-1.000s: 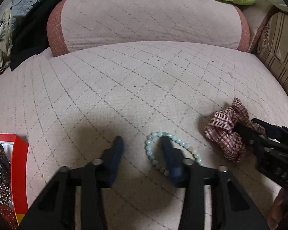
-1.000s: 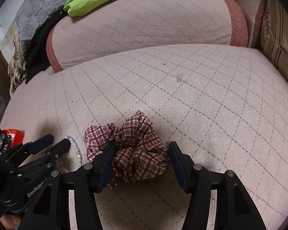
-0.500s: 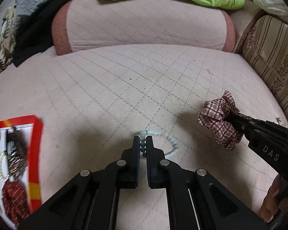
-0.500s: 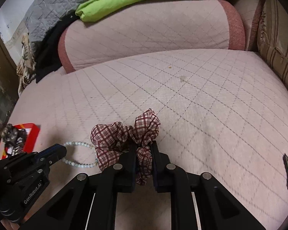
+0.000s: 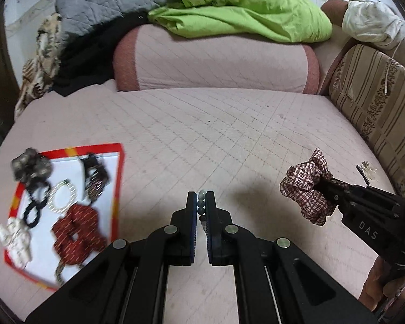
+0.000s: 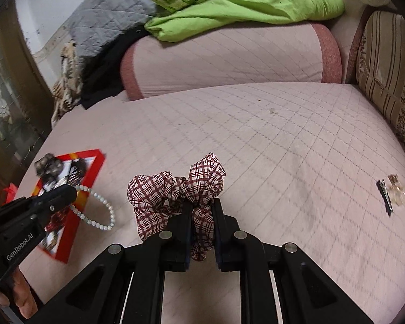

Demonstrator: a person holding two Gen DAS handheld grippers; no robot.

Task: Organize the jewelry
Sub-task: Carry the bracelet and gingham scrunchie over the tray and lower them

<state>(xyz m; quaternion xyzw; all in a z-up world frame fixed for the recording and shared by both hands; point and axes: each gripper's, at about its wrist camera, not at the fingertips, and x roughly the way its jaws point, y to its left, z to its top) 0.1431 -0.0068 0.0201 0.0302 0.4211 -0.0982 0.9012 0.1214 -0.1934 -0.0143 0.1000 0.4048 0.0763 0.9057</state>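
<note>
My left gripper (image 5: 201,197) is shut on a pale bead bracelet (image 5: 201,202) and holds it above the pink quilted cushion; in the right wrist view the bracelet (image 6: 100,213) hangs in a loop from it (image 6: 67,193). My right gripper (image 6: 201,205) is shut on a red plaid scrunchie (image 6: 175,191), lifted off the cushion; it also shows in the left wrist view (image 5: 305,186). A red-rimmed white tray (image 5: 117,178) at the left holds several scrunchies, hair ties and a ring bracelet.
A black hairpin and small trinket (image 6: 390,193) lie on the cushion at the right. A bolster (image 5: 216,59) with green cloth (image 5: 243,8) lies behind. A striped cushion (image 5: 378,100) borders the right side.
Both grippers closed on their items, then lifted them off the cushion. The left gripper has swung left, bringing the tray further into view.
</note>
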